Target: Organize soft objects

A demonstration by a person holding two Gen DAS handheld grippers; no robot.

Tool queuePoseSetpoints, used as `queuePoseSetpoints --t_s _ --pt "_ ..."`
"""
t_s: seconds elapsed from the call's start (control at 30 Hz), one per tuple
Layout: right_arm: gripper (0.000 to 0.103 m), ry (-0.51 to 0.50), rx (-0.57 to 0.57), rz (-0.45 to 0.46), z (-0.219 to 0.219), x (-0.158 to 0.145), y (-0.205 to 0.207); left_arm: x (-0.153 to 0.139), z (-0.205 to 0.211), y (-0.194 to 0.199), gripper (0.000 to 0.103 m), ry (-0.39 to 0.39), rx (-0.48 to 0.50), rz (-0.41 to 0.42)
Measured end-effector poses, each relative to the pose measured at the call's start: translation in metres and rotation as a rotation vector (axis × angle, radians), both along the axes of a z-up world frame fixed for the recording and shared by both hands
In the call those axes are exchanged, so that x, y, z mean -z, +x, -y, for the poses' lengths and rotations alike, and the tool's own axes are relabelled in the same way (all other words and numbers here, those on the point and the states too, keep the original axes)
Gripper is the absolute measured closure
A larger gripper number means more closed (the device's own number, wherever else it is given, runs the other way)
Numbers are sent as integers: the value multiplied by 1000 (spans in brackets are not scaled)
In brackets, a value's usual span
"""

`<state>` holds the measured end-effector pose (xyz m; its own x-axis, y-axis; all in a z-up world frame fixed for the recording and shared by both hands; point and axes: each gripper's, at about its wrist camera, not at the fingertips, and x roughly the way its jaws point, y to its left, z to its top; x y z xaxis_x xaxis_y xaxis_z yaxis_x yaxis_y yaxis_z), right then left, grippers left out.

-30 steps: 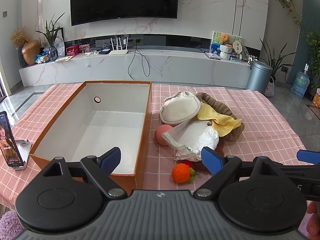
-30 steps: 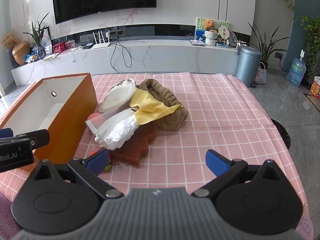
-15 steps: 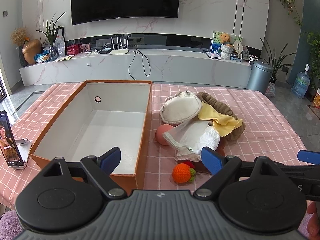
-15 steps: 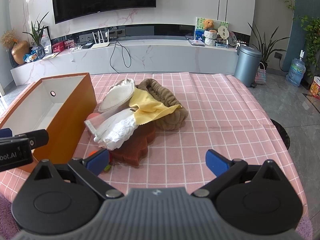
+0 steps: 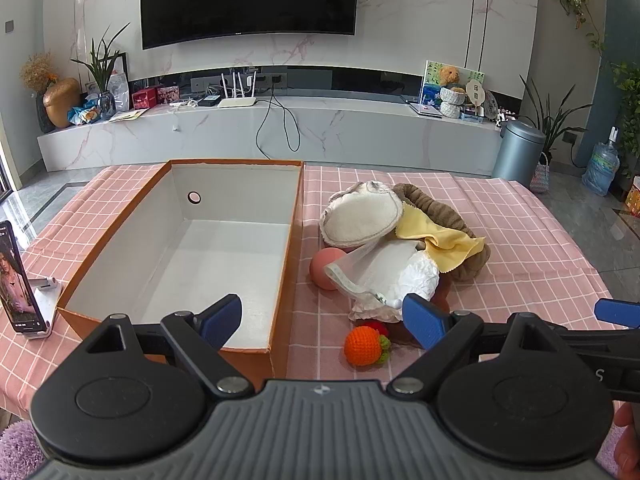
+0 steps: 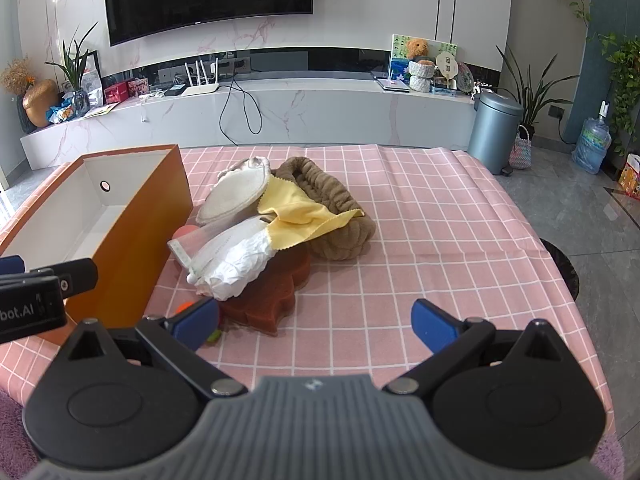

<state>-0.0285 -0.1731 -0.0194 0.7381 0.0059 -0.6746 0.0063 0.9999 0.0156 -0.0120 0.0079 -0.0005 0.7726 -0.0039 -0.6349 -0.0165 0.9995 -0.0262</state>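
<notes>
An empty orange box (image 5: 286,240) with a white inside stands on the left of the pink checked table. Right of it lies a heap of soft things: a cream pad (image 5: 360,218), a yellow cloth (image 5: 444,238), a brown fuzzy band (image 6: 336,204), a white crumpled piece (image 6: 236,258), a rust sponge (image 6: 272,292), a pink ball (image 5: 326,268) and an orange knitted fruit (image 5: 362,346). My left gripper (image 5: 322,318) hovers open over the box's near right corner. My right gripper (image 6: 316,320) hangs open above the tablecloth, just in front of the sponge. Neither holds anything.
A phone on a stand (image 5: 18,284) sits at the table's left edge. The tablecloth (image 6: 440,240) spreads to the right of the heap. Beyond the table are a marble TV bench (image 5: 280,128) and a grey bin (image 5: 516,152). A fingertip (image 5: 626,420) shows at the lower right.
Both views have shifted only slightly; the heap and box sit a touch differently in frame. Both grippers stay open, and nothing has been grasped.
</notes>
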Motion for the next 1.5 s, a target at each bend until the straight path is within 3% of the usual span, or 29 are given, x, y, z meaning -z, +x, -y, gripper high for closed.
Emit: queuePoseSetpoints --t_s 0.57,0.93,1.3,1.4,1.5 --pt "2 -8 0 -7 0 3 2 7 2 4 0 -5 7 -15" --pt "3 56 -20 -5 9 13 10 11 6 11 1 -19 92 -21" --pt "38 71 -74 -38 23 16 47 13 23 53 18 -34 248 -42" --pt "42 67 -85 -37 28 17 62 18 28 71 19 -60 300 -66" --pt "44 76 -104 -38 30 18 76 24 31 93 27 -59 325 -111"
